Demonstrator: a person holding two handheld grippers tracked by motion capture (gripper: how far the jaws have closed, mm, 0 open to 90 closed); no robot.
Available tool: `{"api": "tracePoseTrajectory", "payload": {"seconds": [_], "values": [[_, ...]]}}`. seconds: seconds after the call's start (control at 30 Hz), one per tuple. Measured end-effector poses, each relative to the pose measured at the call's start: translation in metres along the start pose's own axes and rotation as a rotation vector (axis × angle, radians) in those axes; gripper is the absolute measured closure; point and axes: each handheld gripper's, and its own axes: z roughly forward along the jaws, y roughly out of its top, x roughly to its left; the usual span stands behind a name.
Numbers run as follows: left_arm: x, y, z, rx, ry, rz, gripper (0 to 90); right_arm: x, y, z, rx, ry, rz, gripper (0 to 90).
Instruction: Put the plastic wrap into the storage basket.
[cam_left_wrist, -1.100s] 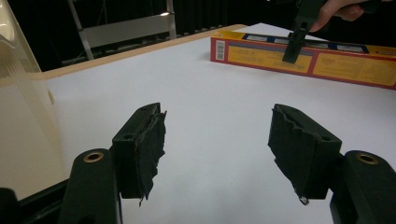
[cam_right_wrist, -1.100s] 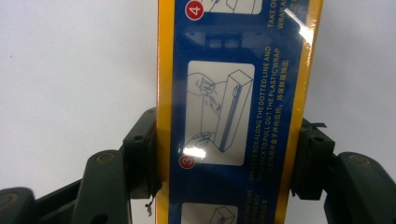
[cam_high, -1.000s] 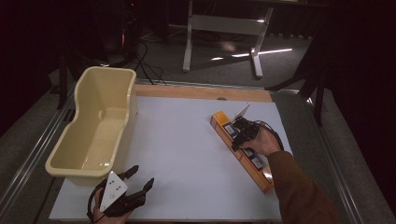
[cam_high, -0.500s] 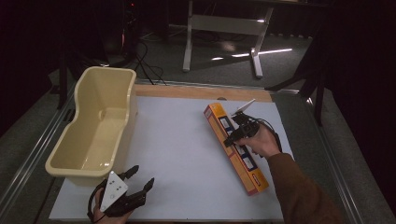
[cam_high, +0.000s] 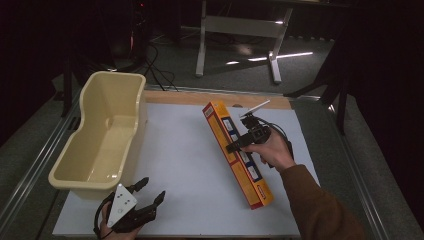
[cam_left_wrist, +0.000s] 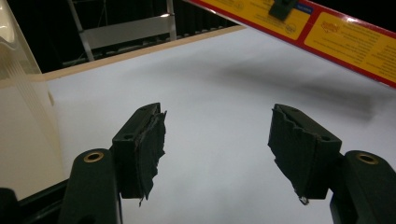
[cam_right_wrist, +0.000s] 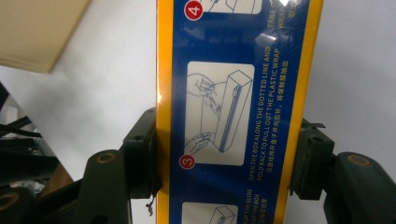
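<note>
The worktop (cam_high: 190, 165), covered by a white sheet, is being viewed from above, with a strip of bare wood showing along its far edge. A cream plastic tub (cam_high: 102, 137) is sitting on the left part of the worktop, upright and open at the top, its near end lying just beyond the left gripper.

A long yellow plastic-wrap box (cam_high: 237, 152) is being held right of centre, running diagonally from a far end that points toward the wooden strip to a near end pointing at the person's side. A shadow is being cast beneath it on the white sheet, and in the left gripper view the box (cam_left_wrist: 327, 32) is seen raised clear of the sheet. In the right gripper view its blue instruction panel with numbered drawings (cam_right_wrist: 233, 107) is facing the camera.

The right gripper (cam_high: 248, 139) is being carried by a hand in a brown sleeve, and its fingers (cam_right_wrist: 142, 154) are being pressed against the two long sides of the box, roughly at mid-length.

The left gripper (cam_high: 145, 192) is being held low at the near left corner of the worktop, well apart from the box. Its fingers (cam_left_wrist: 140, 144) are being kept wide apart, with nothing but white sheet between them.
</note>
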Motion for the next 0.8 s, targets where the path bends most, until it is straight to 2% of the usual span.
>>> {"api": "tracePoseTrajectory", "payload": {"seconds": [0.13, 0.27, 0.3, 0.43, 0.8], "values": [[0.0, 0.0, 0.0, -0.001, -0.001, 0.001, 35.4, 0.01, 0.006, -0.002, -0.029, 0.039, -0.005, 39.0], [0.0, 0.0, 0.0, -0.002, 0.0, -0.001, 35.2, 0.019, 0.014, -0.004, -0.066, 0.102, 0.019, 39.1], [0.0, 0.0, 0.0, -0.002, 0.0, -0.001, 35.2, 0.019, 0.014, -0.004, -0.066, 0.102, 0.019, 39.1], [0.001, 0.0, -0.001, -0.005, 0.004, -0.001, 35.1, 0.025, 0.02, -0.005, -0.095, 0.154, 0.044, 39.0], [0.001, 0.0, -0.001, -0.008, 0.008, -0.005, 34.9, 0.044, 0.038, -0.011, -0.138, 0.204, 0.06, 39.1]]}}
